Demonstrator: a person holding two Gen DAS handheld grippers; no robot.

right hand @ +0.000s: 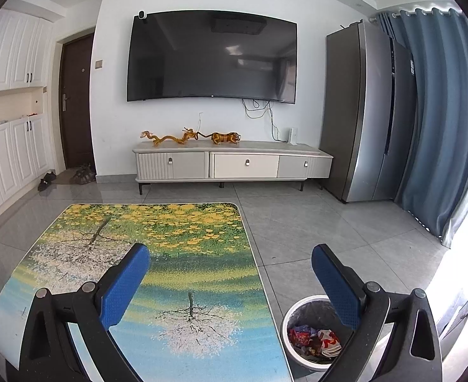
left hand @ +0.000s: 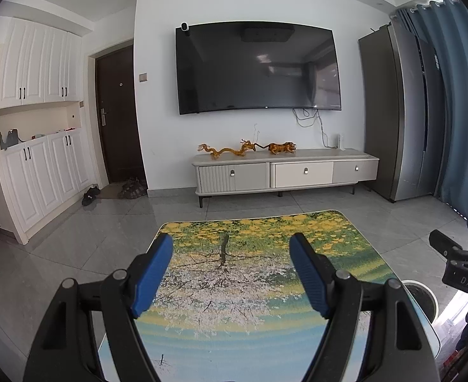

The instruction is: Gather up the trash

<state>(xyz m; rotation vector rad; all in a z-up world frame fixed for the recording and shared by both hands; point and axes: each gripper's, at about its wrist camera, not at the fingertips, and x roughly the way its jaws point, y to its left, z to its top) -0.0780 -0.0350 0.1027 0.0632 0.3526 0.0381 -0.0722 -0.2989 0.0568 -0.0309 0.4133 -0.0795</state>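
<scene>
Right wrist: white bin holds wrappers; both claws wide, empty.

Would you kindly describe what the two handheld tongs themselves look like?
Both the left tongs and right tongs match: black, angular plastic frames with cut-out slots and silver pivot pins, ending in blue ribbed pads. The right one's body carries white "DAS" lettering. No cables or sleeves show.
</scene>
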